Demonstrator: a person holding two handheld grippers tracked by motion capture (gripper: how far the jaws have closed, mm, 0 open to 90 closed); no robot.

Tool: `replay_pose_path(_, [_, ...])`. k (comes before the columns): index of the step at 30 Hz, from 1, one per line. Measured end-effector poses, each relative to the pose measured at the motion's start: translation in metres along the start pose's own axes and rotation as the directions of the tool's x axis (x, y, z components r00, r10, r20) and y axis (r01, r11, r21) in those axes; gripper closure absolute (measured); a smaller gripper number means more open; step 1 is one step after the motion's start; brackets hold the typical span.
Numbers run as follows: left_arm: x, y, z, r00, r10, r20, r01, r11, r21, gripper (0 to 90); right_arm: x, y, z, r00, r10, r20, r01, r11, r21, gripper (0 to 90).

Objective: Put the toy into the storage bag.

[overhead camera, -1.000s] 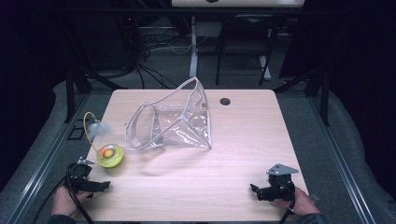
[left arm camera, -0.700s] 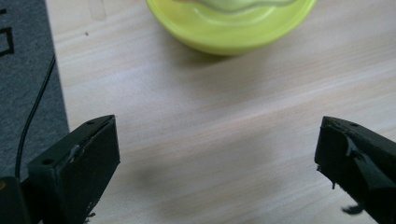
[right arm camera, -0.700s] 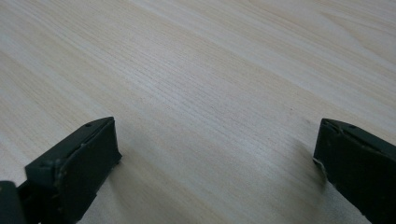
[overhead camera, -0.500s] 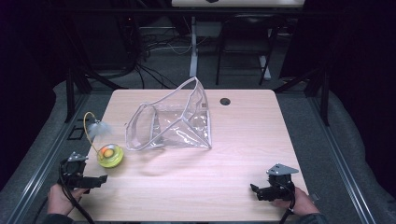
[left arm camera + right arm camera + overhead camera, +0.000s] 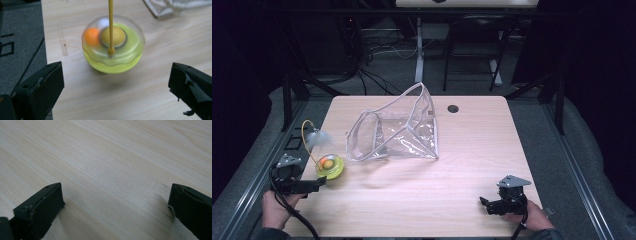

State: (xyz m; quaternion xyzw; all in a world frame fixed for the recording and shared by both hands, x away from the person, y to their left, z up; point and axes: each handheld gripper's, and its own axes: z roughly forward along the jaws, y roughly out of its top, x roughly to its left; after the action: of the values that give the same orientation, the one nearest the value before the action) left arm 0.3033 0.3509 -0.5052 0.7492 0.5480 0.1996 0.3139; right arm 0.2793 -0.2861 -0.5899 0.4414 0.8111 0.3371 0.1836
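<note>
While dark floor and tangled cables ringed it, the pale wood-grain surface [image 5: 472, 150] lay smooth, with a round hole near its far edge. Just ahead of the left hand-held gripper [image 5: 319, 182], released with jaws wide, sat a glossy yellow-green domed toy [image 5: 113, 45]. Farther ahead lay a crinkled clear plastic pouch [image 5: 397, 132]. Well apart, the right hand-held gripper [image 5: 484, 202] gaped over bare wood.

toy [image 5: 113, 50]: lime-yellow, orange ball; pouch [image 5: 397, 131]: clear; table [image 5: 482, 150]: pale woodgrain; fingers [image 5: 40, 87]: black
</note>
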Motion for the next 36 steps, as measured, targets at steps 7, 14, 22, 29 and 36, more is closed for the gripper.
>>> replay_pose_path(7, [0.000, 0.007, -0.006, 1.0000, -0.008, -0.005, 0.008, 0.9993, -0.037, 0.1, 0.000, 0.000, 0.000, 1.0000, 0.000, 0.000, 0.000, 1.000, 0.000, 0.0])
replay_pose_path(14, [-0.001, 0.021, -0.016, 0.9999, -0.006, -0.016, 0.004, 0.9905, -0.137, 0.0, 0.000, 0.000, 0.000, 1.0000, -0.001, 0.001, 0.001, 1.000, 0.000, 0.0])
replay_pose_path(22, [0.002, 0.037, -0.022, 0.9988, -0.017, -0.045, 0.009, 0.9827, -0.185, 0.0, 0.000, 0.000, 0.000, 1.0000, -0.001, 0.002, 0.001, 1.000, -0.001, 0.0])
replay_pose_path(29, [0.001, 0.044, -0.020, 0.9982, -0.010, -0.059, -0.001, 0.9836, -0.180, 6.1, 0.000, 0.000, 0.000, 1.0000, -0.001, 0.001, 0.001, 1.000, 0.000, 0.0])
replay_pose_path(36, [-0.001, 0.046, -0.024, 0.9990, 0.003, -0.045, -0.013, 0.9785, -0.206, 36.4, 0.000, 0.000, 0.000, 1.0000, -0.002, 0.001, 0.002, 1.000, -0.001, 0.0])
